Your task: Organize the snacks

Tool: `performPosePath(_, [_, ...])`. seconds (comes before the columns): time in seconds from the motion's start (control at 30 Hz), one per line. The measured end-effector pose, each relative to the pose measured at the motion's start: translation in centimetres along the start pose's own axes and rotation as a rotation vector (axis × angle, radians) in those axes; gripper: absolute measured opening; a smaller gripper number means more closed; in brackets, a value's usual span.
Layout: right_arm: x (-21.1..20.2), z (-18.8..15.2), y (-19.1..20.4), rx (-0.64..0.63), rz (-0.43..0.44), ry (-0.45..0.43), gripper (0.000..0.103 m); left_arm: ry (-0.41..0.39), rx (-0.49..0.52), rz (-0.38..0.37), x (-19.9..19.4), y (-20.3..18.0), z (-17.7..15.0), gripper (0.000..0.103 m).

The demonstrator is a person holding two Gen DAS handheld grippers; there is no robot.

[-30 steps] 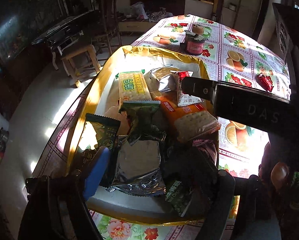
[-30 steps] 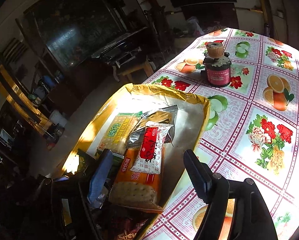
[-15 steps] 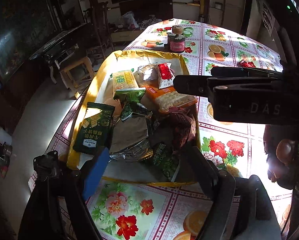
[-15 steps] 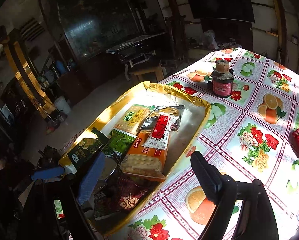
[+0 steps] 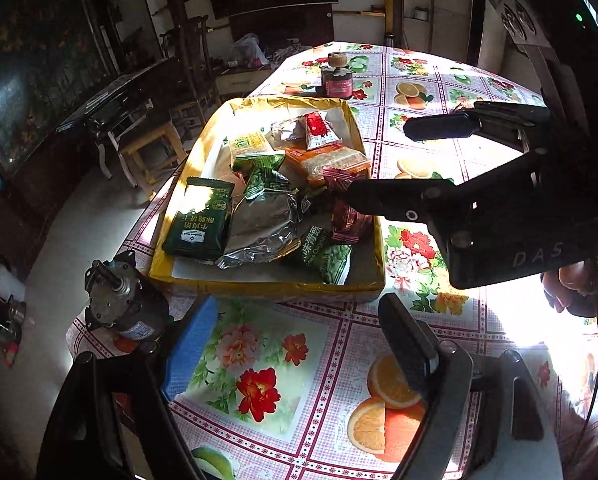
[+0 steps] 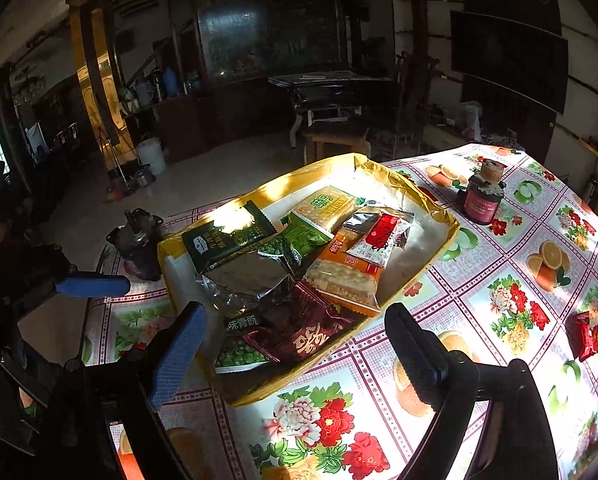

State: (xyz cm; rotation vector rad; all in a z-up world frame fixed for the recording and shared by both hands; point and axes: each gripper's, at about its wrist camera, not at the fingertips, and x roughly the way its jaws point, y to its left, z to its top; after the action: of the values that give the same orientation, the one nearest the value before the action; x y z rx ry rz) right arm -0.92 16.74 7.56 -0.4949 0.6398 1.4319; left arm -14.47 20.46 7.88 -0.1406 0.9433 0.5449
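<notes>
Hovered with left gripper (image 5: pixel 299 312) and right gripper (image 6: pixel 295 316) spread wide, empty, snacks (image 5: pixel 259 216) heaped in the tray (image 5: pixel 267 288) mid-frame; called for squaring onto the stray red packet (image 6: pixel 587 334) far right.

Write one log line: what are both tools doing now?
left tool: open, empty | right tool: open, empty | snacks: in yellow tray | red packet: on table

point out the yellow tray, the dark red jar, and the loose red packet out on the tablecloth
yellow tray (image 6: pixel 413 190): right wrist view, on its far rim.
dark red jar (image 6: pixel 482 203): right wrist view, on the pink label.
loose red packet (image 6: pixel 588 336): right wrist view, middle of the wrapper, outside the tray.
</notes>
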Motion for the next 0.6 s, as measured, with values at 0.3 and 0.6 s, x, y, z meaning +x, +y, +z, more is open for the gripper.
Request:
performPosePath(0.3, [-1.3,-0.8,2.3,-0.144,-0.007,0.02,0.093,-0.006,0.019,-0.018,-1.3,0.5,-2.1,0.089])
performPosePath(0.6, [-1.6,-2.0,5.0,-0.265,0.003,0.033,0.093,0.002,0.045,-0.027,-2.3,-0.1,-4.5,0.092])
